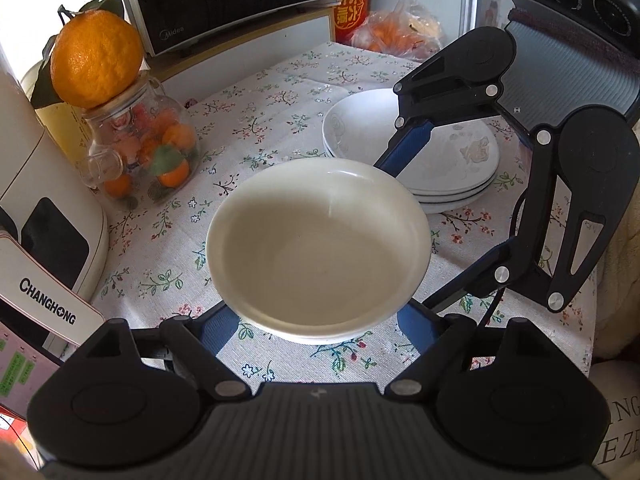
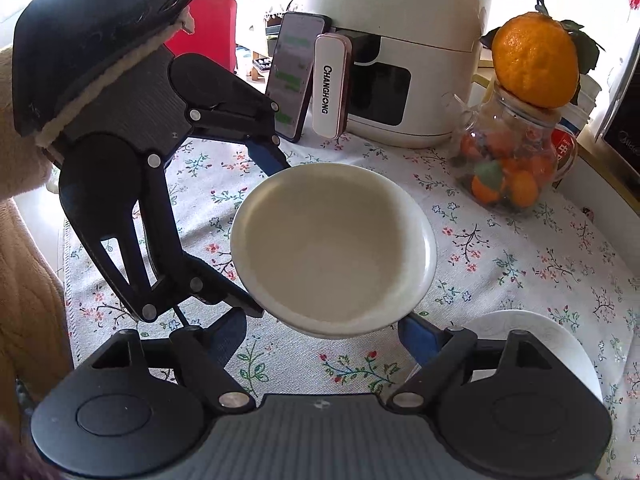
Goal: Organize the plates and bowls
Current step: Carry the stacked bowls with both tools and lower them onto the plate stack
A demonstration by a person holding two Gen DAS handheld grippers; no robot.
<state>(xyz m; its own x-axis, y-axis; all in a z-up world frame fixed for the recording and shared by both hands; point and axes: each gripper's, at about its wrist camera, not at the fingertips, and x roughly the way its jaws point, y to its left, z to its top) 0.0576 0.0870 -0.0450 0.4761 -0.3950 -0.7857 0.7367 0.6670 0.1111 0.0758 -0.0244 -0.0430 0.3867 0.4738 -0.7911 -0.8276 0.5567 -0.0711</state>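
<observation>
A white bowl (image 1: 320, 248) hangs above the floral tablecloth, on top of a second white bowl whose rim shows beneath it. My left gripper (image 1: 318, 324) has its blue fingers (image 1: 222, 330) on either side of the bowl, under its rim. My right gripper (image 2: 320, 328) holds the same bowl (image 2: 332, 248) from the other side, fingers (image 2: 416, 334) under the rim. Both look closed on the bowl stack. A stack of white plates (image 1: 452, 164) lies on the table behind, also visible in the right wrist view (image 2: 540, 344).
A glass jar of small oranges (image 1: 148, 152) with a large orange on top (image 1: 96, 64) stands at the left. A white Changhong appliance (image 2: 396, 48), a phone (image 2: 294, 76), a microwave (image 1: 224, 0) and a bag of fruit (image 1: 396, 32) ring the table.
</observation>
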